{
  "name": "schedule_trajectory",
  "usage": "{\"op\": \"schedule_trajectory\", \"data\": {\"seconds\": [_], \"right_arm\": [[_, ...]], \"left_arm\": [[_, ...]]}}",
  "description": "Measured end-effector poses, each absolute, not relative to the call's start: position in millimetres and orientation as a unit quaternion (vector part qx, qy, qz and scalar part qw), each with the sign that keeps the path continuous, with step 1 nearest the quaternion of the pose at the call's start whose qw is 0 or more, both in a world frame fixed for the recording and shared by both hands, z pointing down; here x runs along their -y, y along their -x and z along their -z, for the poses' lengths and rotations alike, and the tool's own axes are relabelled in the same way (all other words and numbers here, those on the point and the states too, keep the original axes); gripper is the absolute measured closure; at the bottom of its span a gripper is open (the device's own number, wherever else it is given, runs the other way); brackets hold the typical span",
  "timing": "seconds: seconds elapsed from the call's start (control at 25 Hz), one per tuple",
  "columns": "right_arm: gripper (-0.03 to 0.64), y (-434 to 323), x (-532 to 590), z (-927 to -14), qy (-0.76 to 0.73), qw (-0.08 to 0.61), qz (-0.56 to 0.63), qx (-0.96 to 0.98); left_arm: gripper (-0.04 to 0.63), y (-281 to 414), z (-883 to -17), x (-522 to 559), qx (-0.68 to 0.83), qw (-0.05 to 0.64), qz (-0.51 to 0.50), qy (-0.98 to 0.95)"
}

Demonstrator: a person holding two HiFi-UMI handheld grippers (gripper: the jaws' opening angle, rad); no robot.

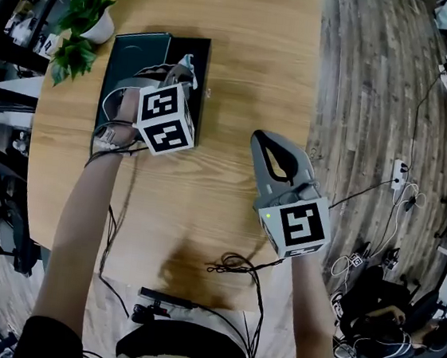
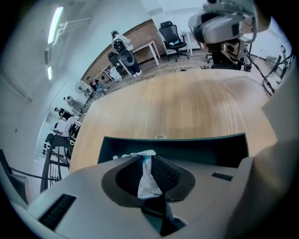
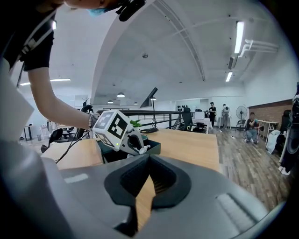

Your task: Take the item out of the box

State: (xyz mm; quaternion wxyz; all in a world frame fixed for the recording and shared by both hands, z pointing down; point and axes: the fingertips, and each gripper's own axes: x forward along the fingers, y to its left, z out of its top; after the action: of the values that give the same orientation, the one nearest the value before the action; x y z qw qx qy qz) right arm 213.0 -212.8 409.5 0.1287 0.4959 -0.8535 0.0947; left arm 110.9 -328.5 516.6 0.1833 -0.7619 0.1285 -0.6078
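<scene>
A potted plant (image 1: pixel 83 14) stands at the far left, just beside the dark box (image 1: pixel 125 55) and close to the edge of the desk (image 1: pixel 244 64). The left gripper (image 2: pixel 146 158) points steeply down into the box. Its jaws are drawn narrow on the item (image 2: pixel 147 183), a crumpled white piece pinched between the pads and sitting low inside the box walls. The step in hand looks like the grip itself. The next move likely calls for a straight lift until the item clears the rim, then a carry to the right, away from the plant's leaves, where bare desk gives plenty of room. The right gripper (image 1: pixel 281 153) hovers over that stretch, jaws together and empty. It is near the desk's right edge, with the floor (image 1: pixel 375 111) beyond.
</scene>
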Motion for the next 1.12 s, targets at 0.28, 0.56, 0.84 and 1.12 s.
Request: {"op": "schedule_trajectory", "data": {"seconds": [0.28,0.56,0.84,1.12], "right_arm": [[0.609,-205,202,-395,-0.517,0.123,-0.088,0.842],[0.609,-194,187,-372,-0.536,0.120,-0.079,0.832],[0.609,-177,169,-339,-0.555,0.112,-0.062,0.822],[0.609,-170,148,-299,-0.586,0.086,-0.046,0.804]], "left_arm": [[0.537,-114,-472,319,-0.181,0.178,0.537,0.805],[0.538,-107,-412,293,-0.229,0.160,0.443,0.852],[0.538,-86,-340,263,-0.275,0.142,0.345,0.886],[0.538,-50,-267,226,-0.330,0.123,0.235,0.906]]}}
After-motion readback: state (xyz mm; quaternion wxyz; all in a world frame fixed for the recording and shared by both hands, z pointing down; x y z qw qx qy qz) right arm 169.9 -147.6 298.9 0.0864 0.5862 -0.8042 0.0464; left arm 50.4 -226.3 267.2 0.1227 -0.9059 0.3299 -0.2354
